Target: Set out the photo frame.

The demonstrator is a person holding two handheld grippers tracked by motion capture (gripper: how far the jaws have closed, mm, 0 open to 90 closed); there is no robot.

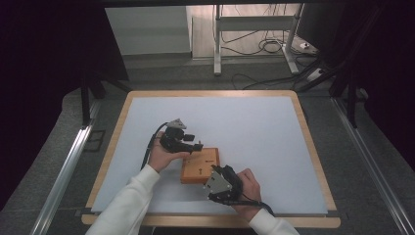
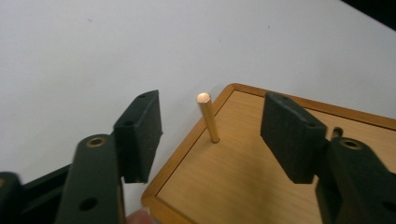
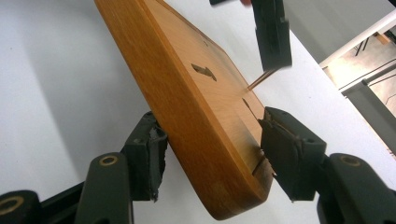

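Observation:
A flat wooden board (image 1: 198, 166) lies near the front middle of the white mat. A thin brass pin (image 2: 208, 116) stands upright in it near one corner. My left gripper (image 2: 210, 105) is open, its pads on either side of the pin and clear of it. In the high view the left gripper (image 1: 195, 146) hovers over the board's far left part. My right gripper (image 3: 212, 121) is shut on the board (image 3: 187, 93) at its near right corner, one pad under it and one on its top face. The right gripper (image 1: 218, 172) sits at that corner.
The white mat (image 1: 254, 127) covers a table with a wooden rim (image 1: 308, 142). Small dark slots (image 3: 204, 71) are cut into the board's top. A metal stand and cables (image 1: 254, 44) lie on the floor behind the table.

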